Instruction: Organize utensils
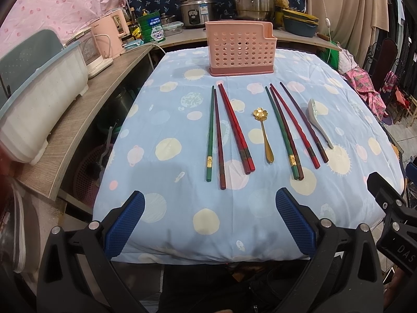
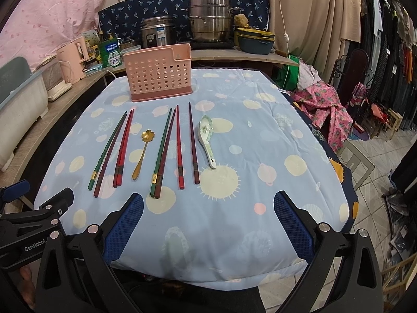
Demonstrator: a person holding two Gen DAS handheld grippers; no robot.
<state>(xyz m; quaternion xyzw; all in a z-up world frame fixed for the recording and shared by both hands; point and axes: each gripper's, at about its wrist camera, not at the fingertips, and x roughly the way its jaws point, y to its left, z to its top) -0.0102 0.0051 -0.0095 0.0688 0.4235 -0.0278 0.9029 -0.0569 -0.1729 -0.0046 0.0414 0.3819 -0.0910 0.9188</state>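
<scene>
You haven't started yet: the pink holder (image 1: 241, 48) at 12 o'clock looks empty, and 8 chopsticks (image 1: 235, 127), the gold spoon (image 1: 265, 134) and white spoon (image 1: 319, 121) lie on the tablecloth (image 1: 182, 221). Left gripper (image 1: 209, 224) and right gripper (image 2: 208, 224) hover at 6, spread wide, holding nothing.

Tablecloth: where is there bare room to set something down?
Free: the near strip between the utensil row and the table edge, and right of the ceramic spoon. Crowded: chopsticks and gold spoon below the pink holder.
</scene>
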